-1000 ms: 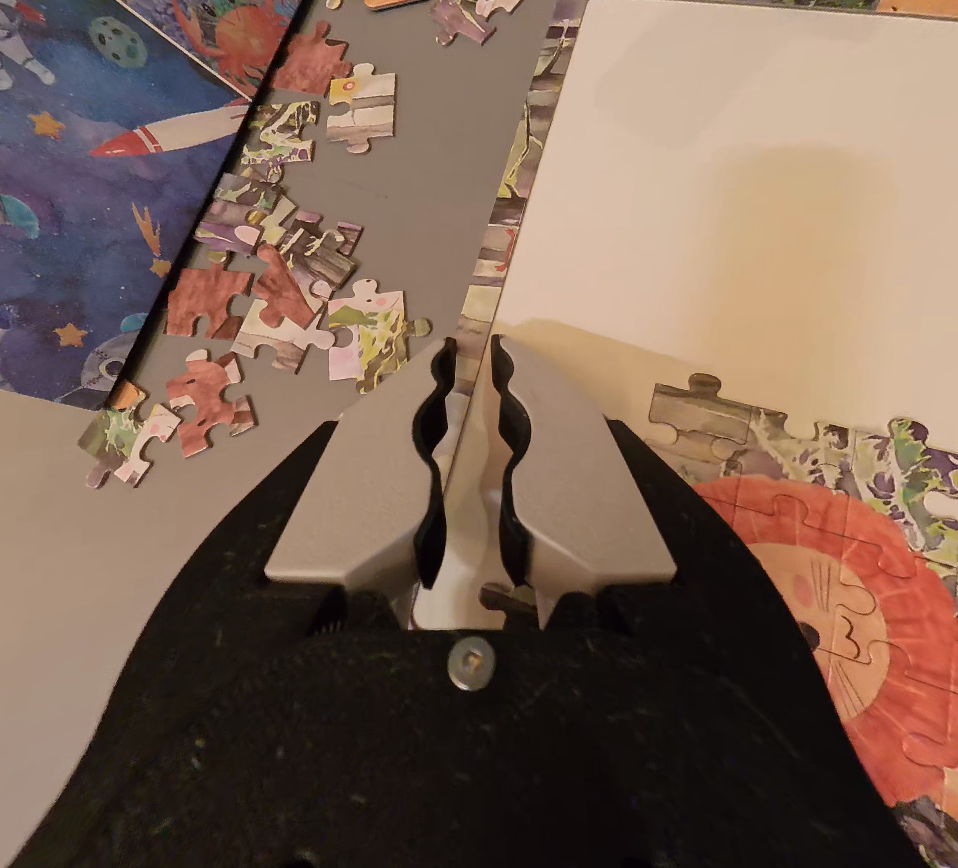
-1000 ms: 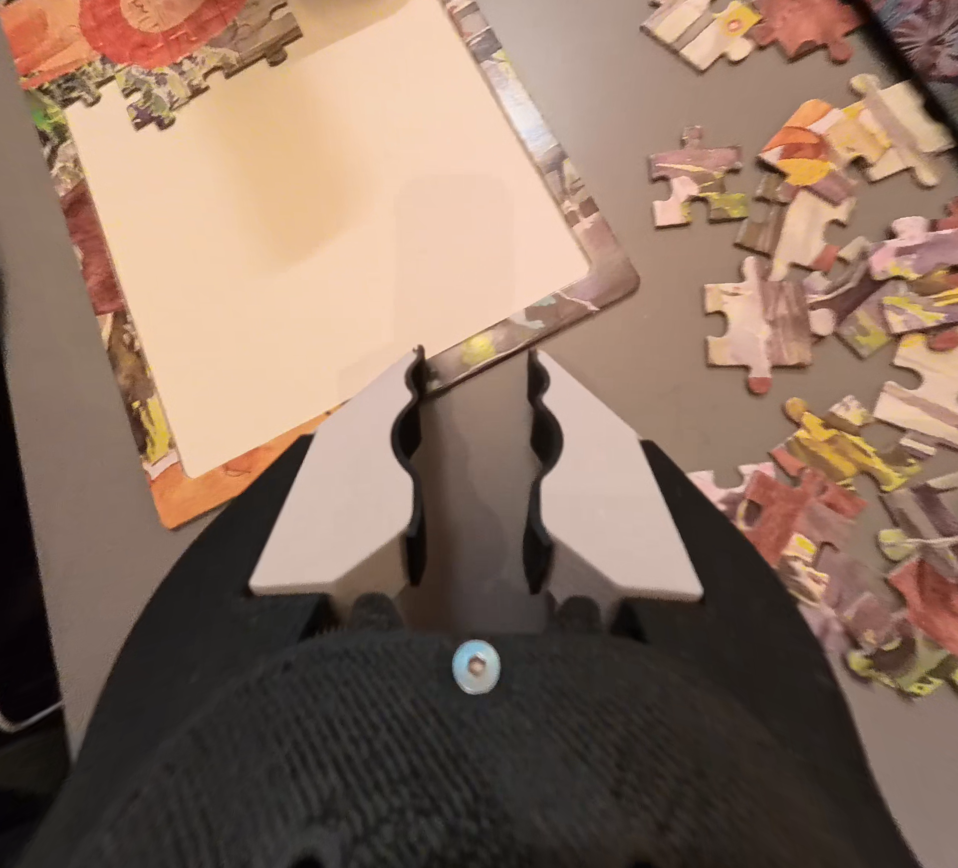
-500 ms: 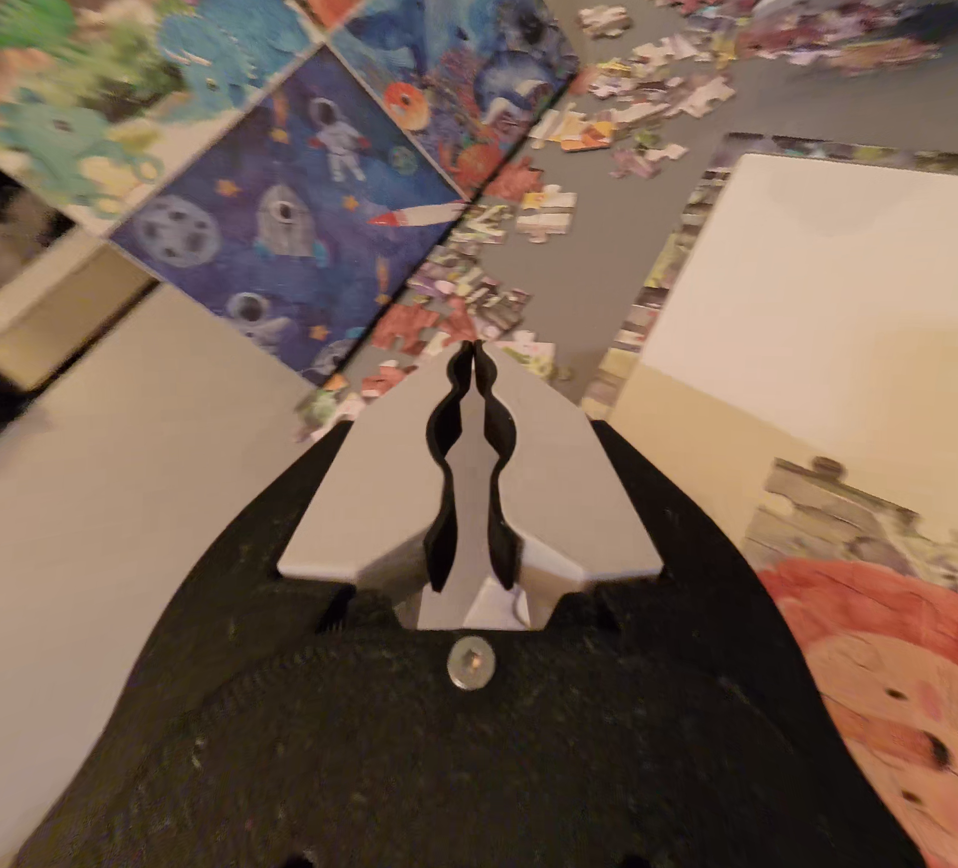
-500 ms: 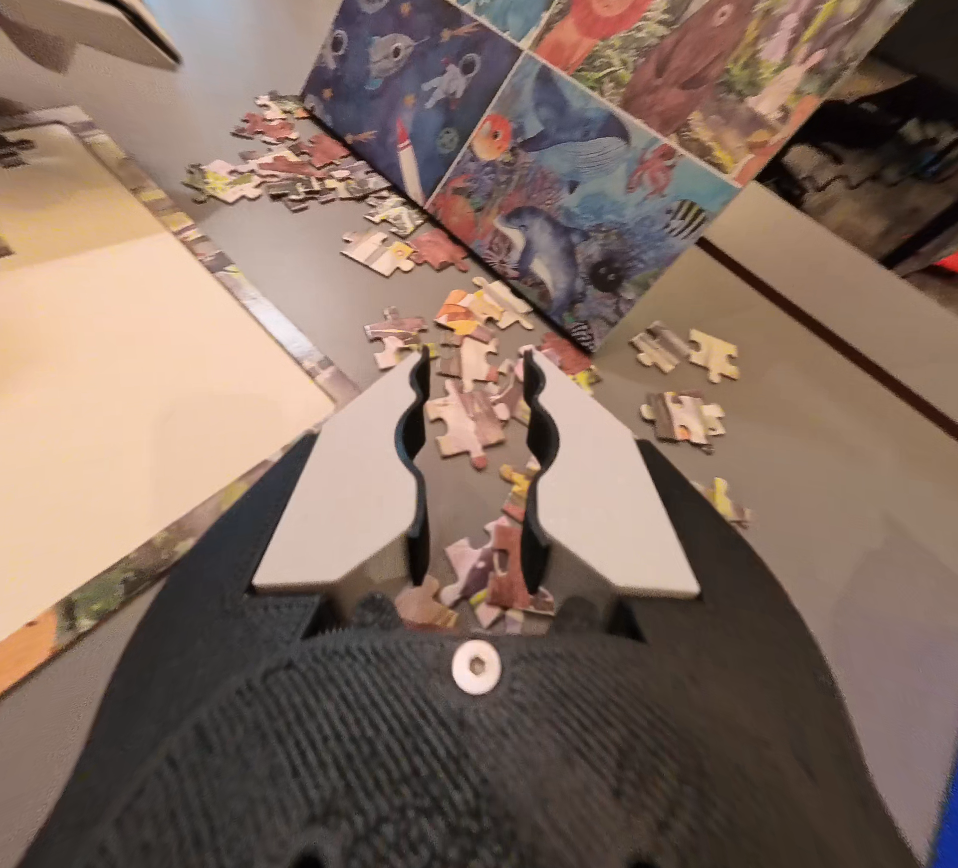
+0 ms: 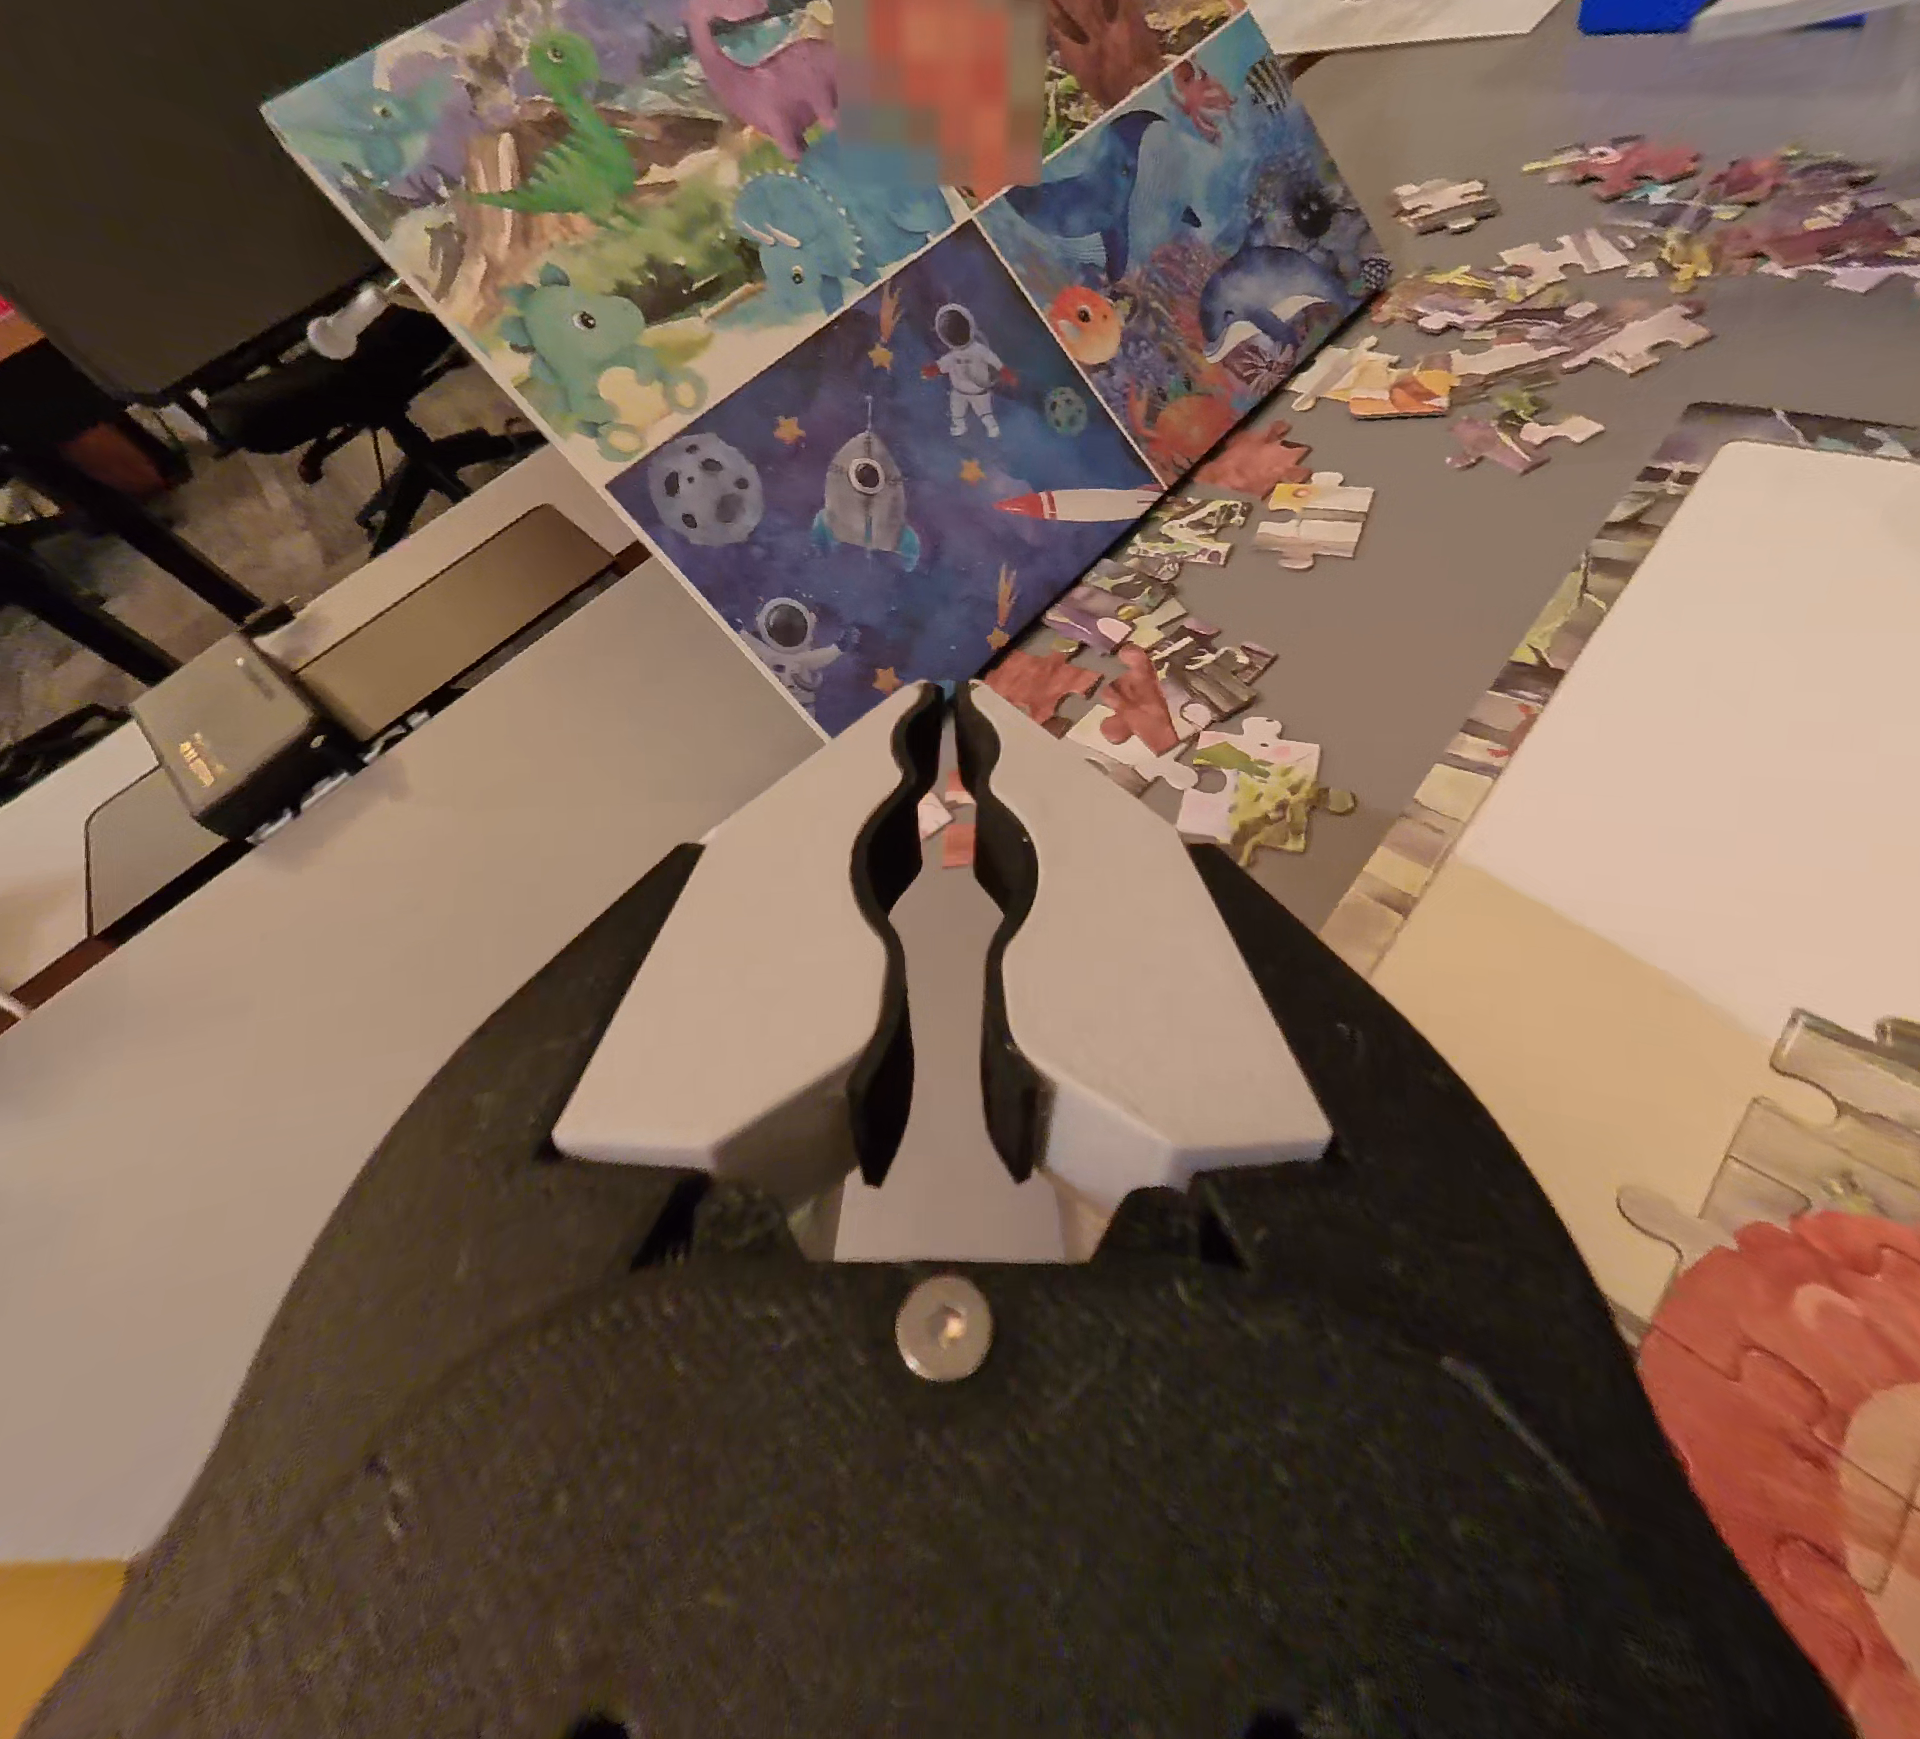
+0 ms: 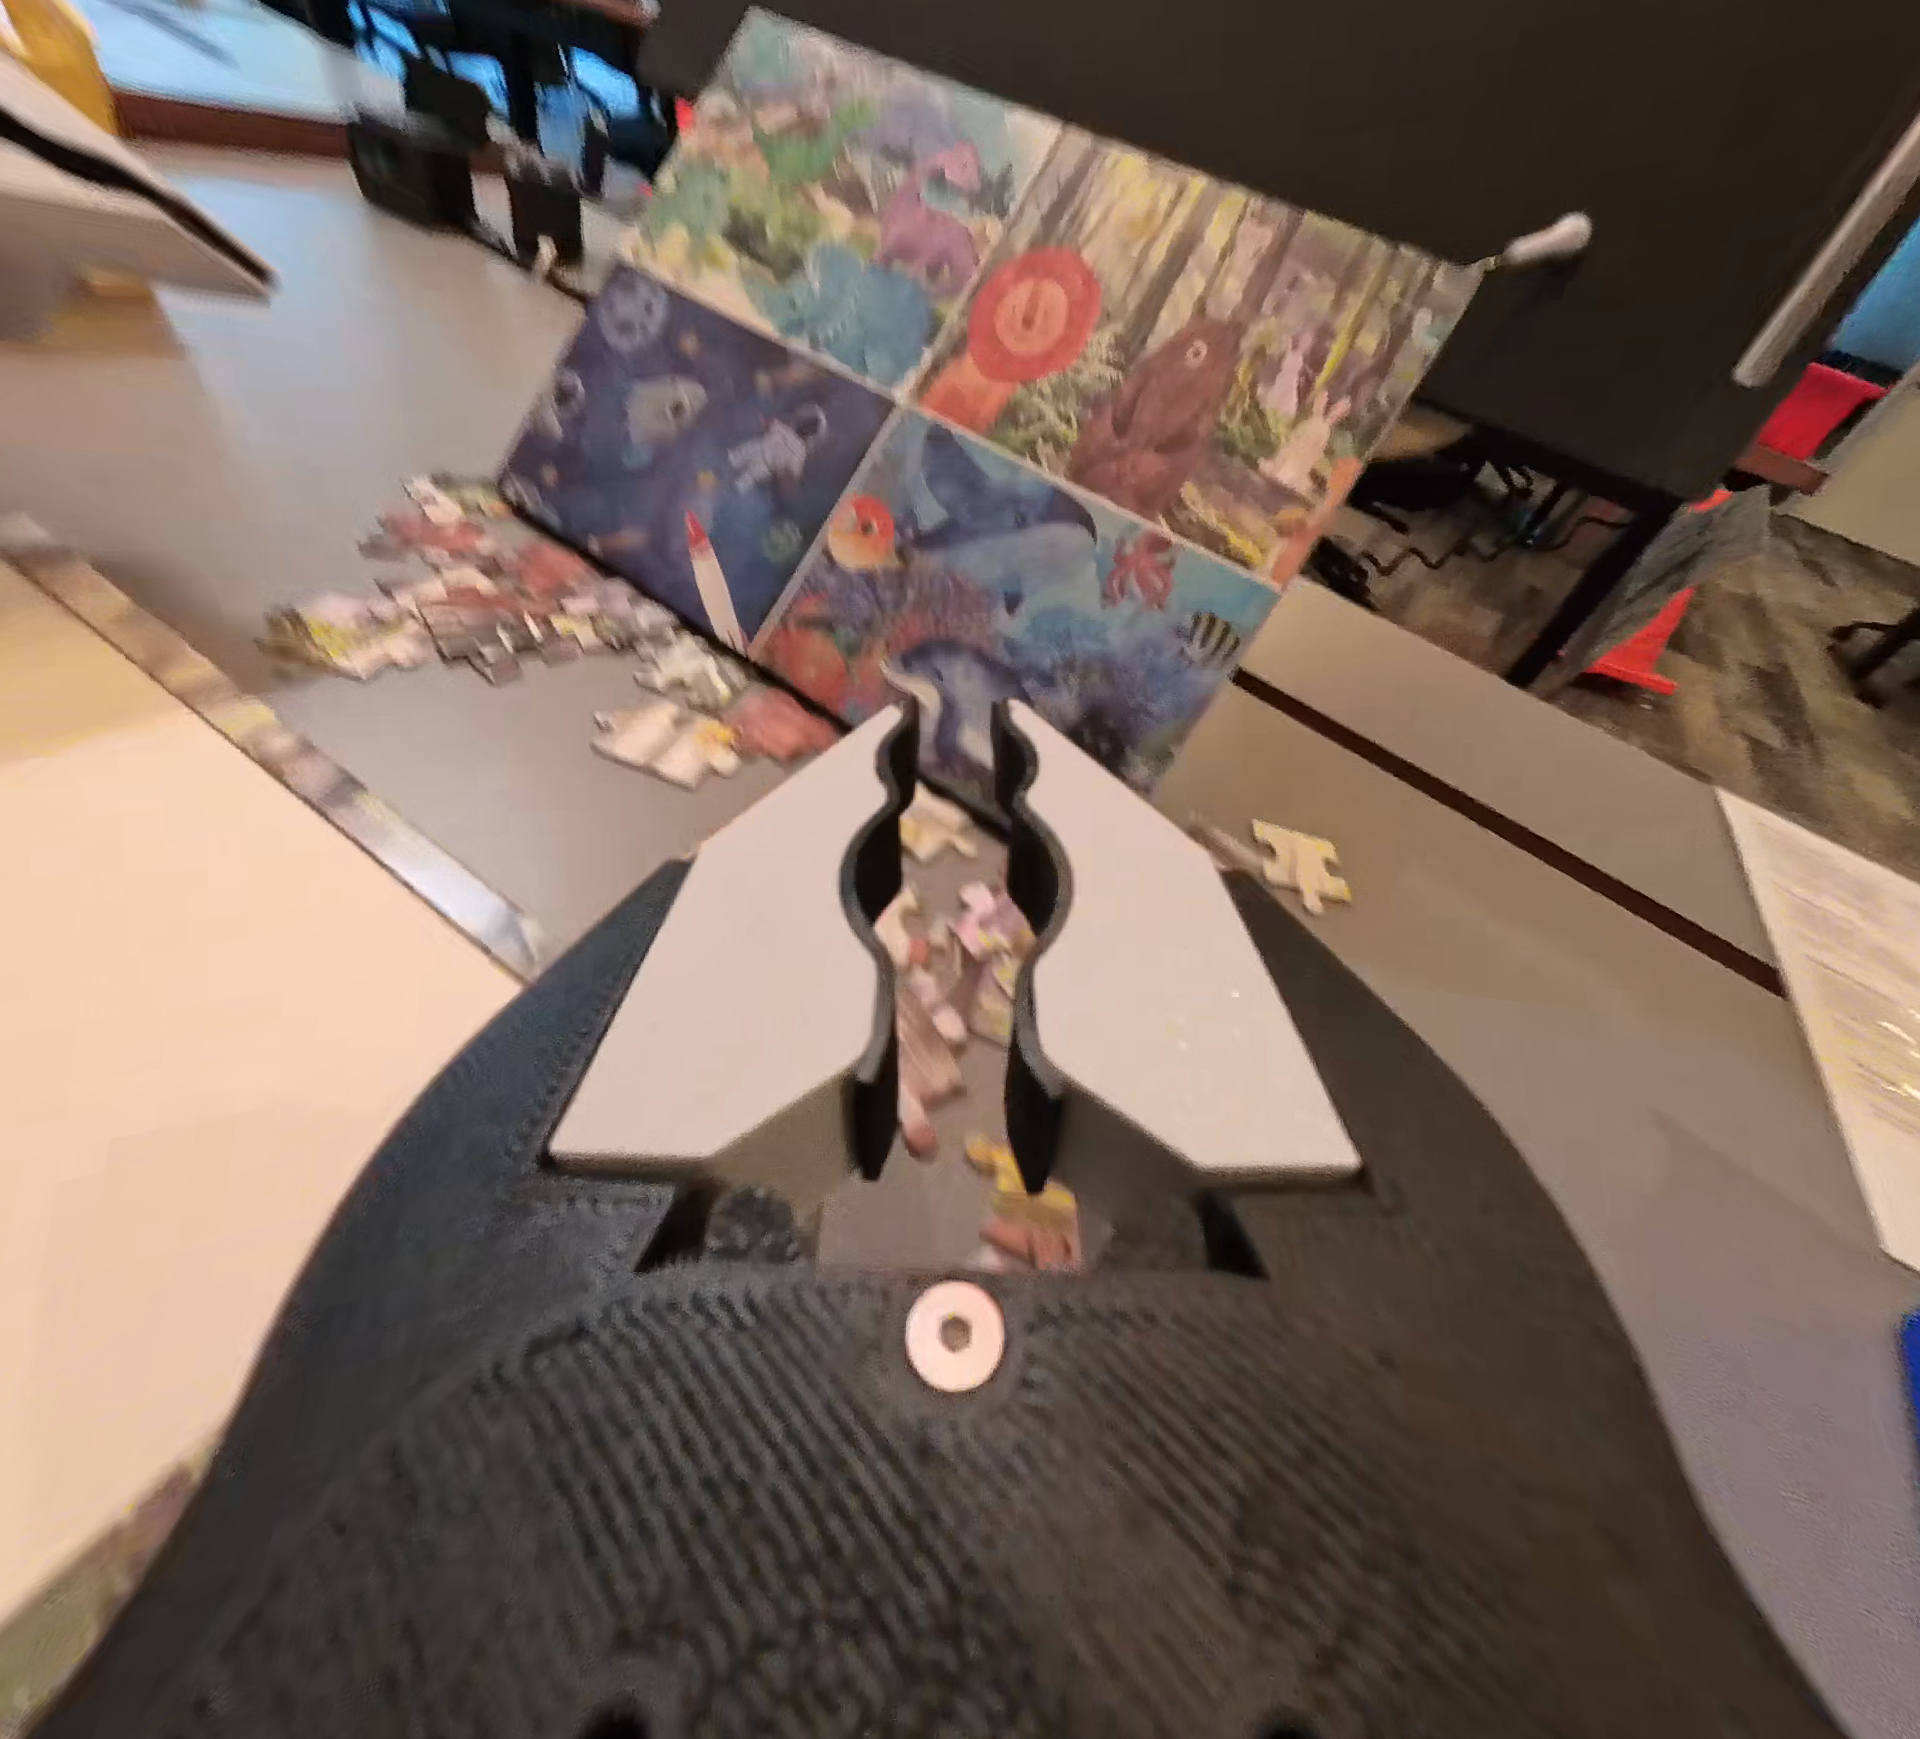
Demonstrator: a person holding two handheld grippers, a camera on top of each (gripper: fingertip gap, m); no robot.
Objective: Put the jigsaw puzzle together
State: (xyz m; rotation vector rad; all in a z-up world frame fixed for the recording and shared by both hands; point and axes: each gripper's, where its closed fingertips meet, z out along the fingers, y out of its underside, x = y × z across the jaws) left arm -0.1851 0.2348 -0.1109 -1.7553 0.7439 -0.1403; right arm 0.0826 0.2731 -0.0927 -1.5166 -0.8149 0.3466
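The puzzle tray (image 5: 1714, 702) lies at the right, with a white base and a printed border. Joined lion pieces (image 5: 1808, 1398) fill its near corner. Loose pieces (image 5: 1174, 681) lie in a heap on the grey table beside it. My left gripper (image 5: 945, 700) is shut and empty, raised above the table's edge and pointing at the heap. My right gripper (image 6: 953, 715) is open by a narrow gap and empty, above more loose pieces (image 6: 935, 983). The tray (image 6: 156, 858) is to its left. The right wrist view is blurred.
A propped picture board (image 5: 831, 318) with four scenes stands behind the pieces; it also shows in the right wrist view (image 6: 987, 442). A single piece (image 6: 1299, 858) and a paper sheet (image 6: 1849, 1014) lie at the right. A black device (image 5: 223, 754) sits on a side table.
Both grippers have lifted and tilted up from looking down on the tray to looking along the table. The left jaws have closed. The right jaws have narrowed.
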